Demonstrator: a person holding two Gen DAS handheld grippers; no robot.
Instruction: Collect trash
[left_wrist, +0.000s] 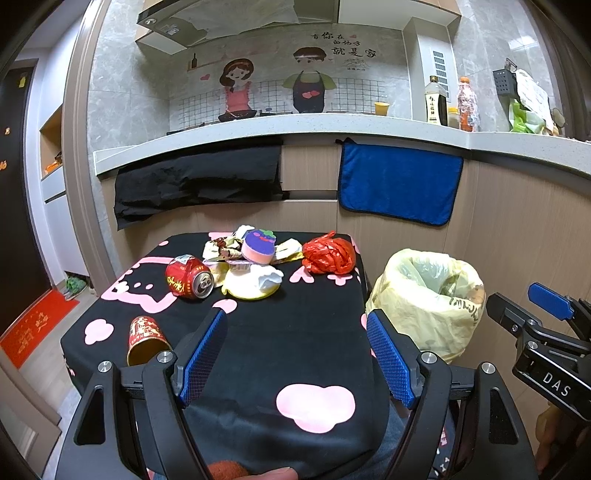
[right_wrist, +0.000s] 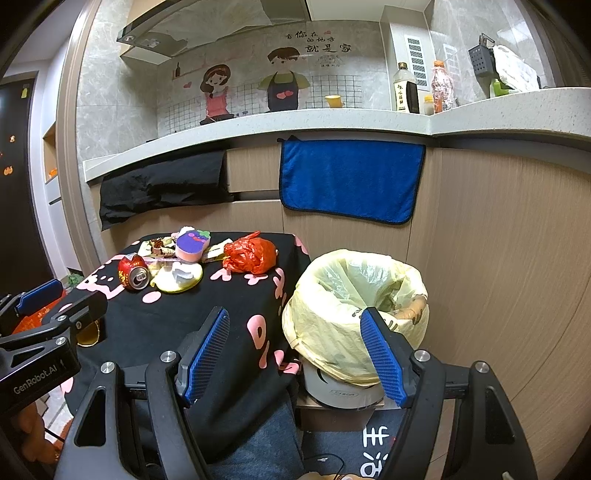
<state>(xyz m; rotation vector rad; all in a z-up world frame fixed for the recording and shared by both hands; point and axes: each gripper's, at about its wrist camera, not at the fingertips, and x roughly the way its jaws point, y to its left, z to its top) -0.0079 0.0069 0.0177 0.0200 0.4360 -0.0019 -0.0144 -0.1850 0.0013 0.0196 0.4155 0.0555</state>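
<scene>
Currently, view by view:

Left wrist view
- left gripper (left_wrist: 295, 354): jaws wide, nothing between the blue pads; bottom centre of frame, over the near part of the table.
- table (left_wrist: 295, 332): black cloth with pink cartoon print, fills centre.
- red can (left_wrist: 189, 277): on its side, left of centre, open end facing the camera.
- paper cup (left_wrist: 146, 339): red and gold, tipped over, lower left, just beside the left finger.
- trash pile: wrappers (left_wrist: 221, 249), sponge (left_wrist: 258, 246) with purple top, a white-yellow piece (left_wrist: 253, 282); all clustered at the far edge of the table.
- red plastic bag (left_wrist: 327, 254): crumpled, right of the pile, near the table's right edge.
- bin (left_wrist: 424, 295): lined with a yellow bag, right of the table, some rubbish inside.
- right gripper (left_wrist: 524, 306): enters from the right edge, jaws apart.

Right wrist view
- right gripper (right_wrist: 295, 354): jaws wide, empty; bottom centre, right finger in front of the bin (right_wrist: 354, 314).
- red can (right_wrist: 133, 273), sponge (right_wrist: 192, 243), red plastic bag (right_wrist: 251, 254): upper left of centre, on the table (right_wrist: 177, 325).
- left gripper (right_wrist: 55, 299): at left edge, apart from the trash.
- blue towel (right_wrist: 351, 177): hangs on the counter front, upper centre.
</scene>
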